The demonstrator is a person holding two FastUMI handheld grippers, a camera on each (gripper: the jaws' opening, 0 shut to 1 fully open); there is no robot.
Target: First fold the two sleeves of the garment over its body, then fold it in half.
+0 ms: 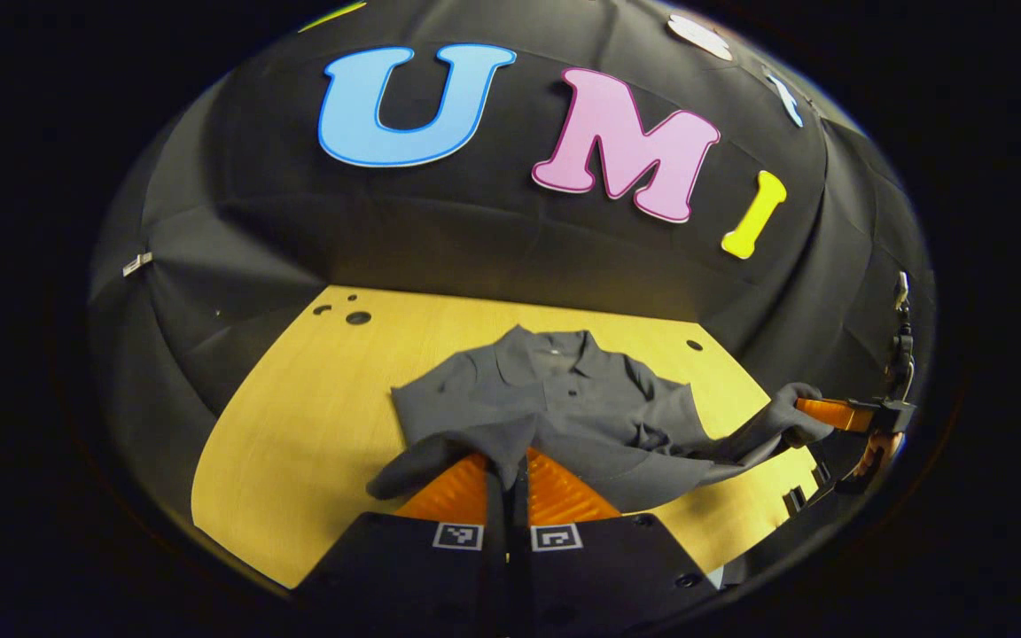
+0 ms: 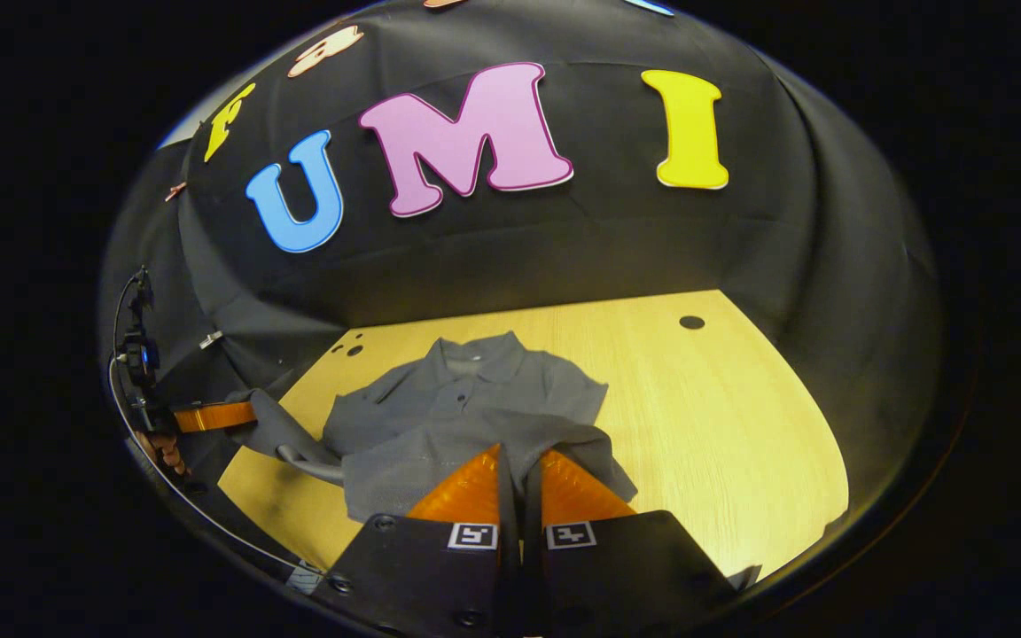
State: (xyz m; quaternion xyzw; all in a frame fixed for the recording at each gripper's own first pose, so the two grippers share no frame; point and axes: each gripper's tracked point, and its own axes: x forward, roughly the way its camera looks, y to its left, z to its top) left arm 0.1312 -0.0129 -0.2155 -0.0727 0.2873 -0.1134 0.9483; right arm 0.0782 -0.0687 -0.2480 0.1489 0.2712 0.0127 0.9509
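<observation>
The gray polo shirt (image 1: pixel 564 399) lies on the yellow table (image 1: pixel 315 416). The left gripper (image 1: pixel 510 474) and right gripper (image 2: pixel 519 470) each pinch its bottom edge tight.

Right gripper (image 2: pixel 518 462) pinches shirt hem (image 2: pixel 564 440)

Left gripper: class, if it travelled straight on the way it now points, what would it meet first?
The grey polo shirt itself: the left gripper is already shut on its hem, and the shirt's body and collar lie directly ahead on the wooden table. Depth beyond is unclear.
</observation>
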